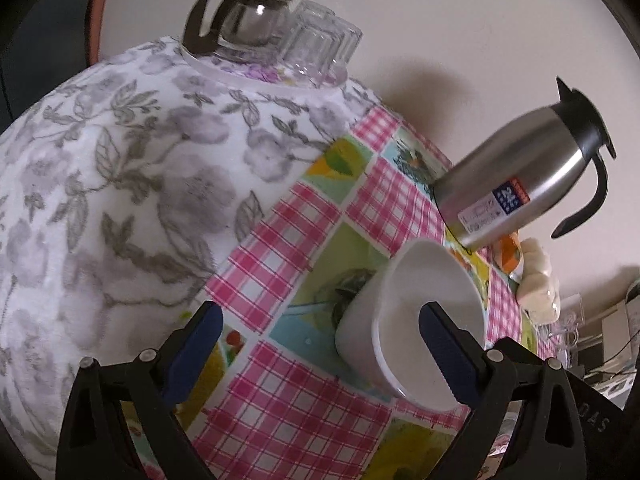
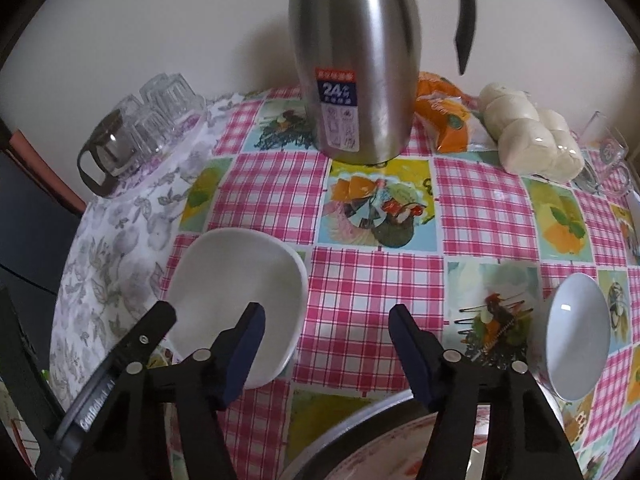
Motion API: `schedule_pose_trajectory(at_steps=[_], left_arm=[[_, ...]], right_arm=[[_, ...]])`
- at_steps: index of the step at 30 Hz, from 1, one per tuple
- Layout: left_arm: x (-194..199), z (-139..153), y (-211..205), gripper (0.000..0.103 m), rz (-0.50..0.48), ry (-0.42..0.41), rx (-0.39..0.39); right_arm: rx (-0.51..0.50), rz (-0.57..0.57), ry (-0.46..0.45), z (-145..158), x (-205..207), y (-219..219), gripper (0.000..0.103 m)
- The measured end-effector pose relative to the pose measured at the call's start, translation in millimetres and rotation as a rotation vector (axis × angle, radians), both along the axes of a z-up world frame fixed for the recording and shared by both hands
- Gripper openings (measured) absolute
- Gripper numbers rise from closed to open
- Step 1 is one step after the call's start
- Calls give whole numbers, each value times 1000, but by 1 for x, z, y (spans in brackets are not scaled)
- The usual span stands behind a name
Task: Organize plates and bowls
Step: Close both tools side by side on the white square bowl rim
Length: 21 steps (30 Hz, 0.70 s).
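Fingers [image 1: 444, 344] over white bowl [image 1: 400, 320]

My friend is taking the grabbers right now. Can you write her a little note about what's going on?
Left gripper: open, one finger inside the square white bowl, the other outside its wall, not pinching yet.
Right gripper: open and empty above the checked tablecloth.
The square bowl sits on the left side of the table, the round white bowl on the right, and a plate at the near edge under the right gripper.
Done: nothing stacked yet, the bowls lie apart.
Left: probably grip the square bowl, then gather both bowls with the plate. Mind the steel jug and the glasses behind.
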State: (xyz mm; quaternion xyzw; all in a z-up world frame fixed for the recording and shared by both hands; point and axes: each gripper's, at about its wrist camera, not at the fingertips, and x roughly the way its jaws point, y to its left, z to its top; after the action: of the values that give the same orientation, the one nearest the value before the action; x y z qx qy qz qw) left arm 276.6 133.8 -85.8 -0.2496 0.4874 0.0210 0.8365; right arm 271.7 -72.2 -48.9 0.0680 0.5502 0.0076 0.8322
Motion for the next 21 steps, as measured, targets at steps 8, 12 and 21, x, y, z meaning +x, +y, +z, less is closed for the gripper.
schedule_pose_trajectory(at_steps=[8,12,21], left_arm=[[4,-12,-6,56,-36,12,-48],[4,-15,-8,46,-46,10,-91],[5,-19,-13,27,-78,-7,-148]], right_arm=[[0,19,50,-24,9,15,43],[-17,51,65,-32,13,24,35],[4,53,113,-49,15,28,17]])
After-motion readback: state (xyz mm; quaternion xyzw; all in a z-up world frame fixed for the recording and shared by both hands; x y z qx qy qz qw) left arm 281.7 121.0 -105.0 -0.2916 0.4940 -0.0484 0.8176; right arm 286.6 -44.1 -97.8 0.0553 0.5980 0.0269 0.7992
